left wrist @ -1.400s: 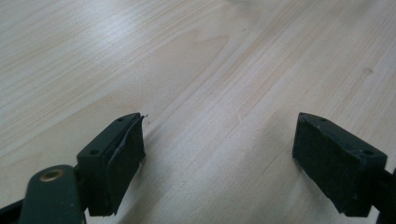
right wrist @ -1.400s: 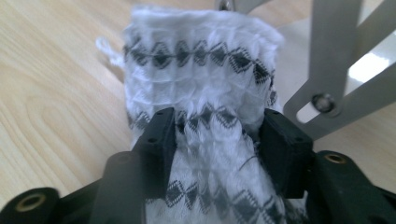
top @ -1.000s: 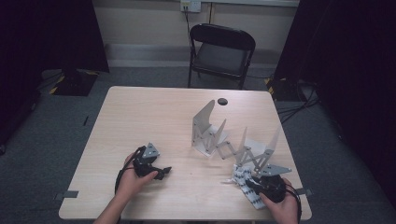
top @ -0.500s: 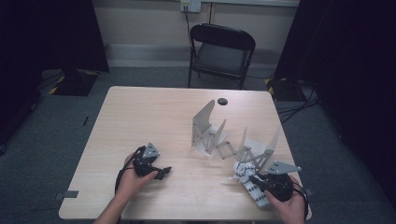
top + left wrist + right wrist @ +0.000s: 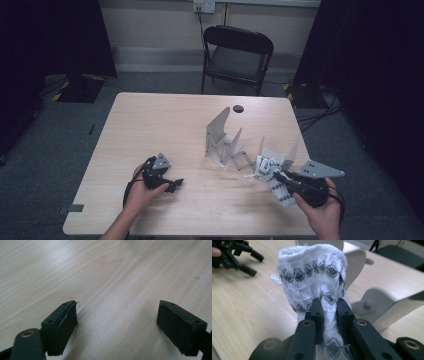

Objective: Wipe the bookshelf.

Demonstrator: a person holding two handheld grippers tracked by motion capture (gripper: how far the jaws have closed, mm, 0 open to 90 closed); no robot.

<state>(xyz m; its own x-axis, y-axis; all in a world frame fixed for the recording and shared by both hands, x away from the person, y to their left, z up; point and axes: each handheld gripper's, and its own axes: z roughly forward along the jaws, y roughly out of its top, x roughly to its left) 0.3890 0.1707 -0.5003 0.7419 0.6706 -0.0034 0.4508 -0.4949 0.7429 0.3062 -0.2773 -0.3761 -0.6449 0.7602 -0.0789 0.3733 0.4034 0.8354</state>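
A white knitted sock with bands of black diamonds is pinched between the jaws of my right gripper, its open cuff standing up past the fingertips. From above, the right gripper holds the sock over the table's near right corner, close to a grey metal rack of upright fins. My left gripper rests low at the near left of the table. Its jaws stand wide apart over bare wood with nothing between them.
The light wooden table has open room across its left and far parts. A small dark round object lies near the far edge. A black folding chair stands behind the table. One rack fin is just right of the sock.
My right hand has risen and carried the sock up off the table, nearer the rack's fins. The left hand has stayed where it was.
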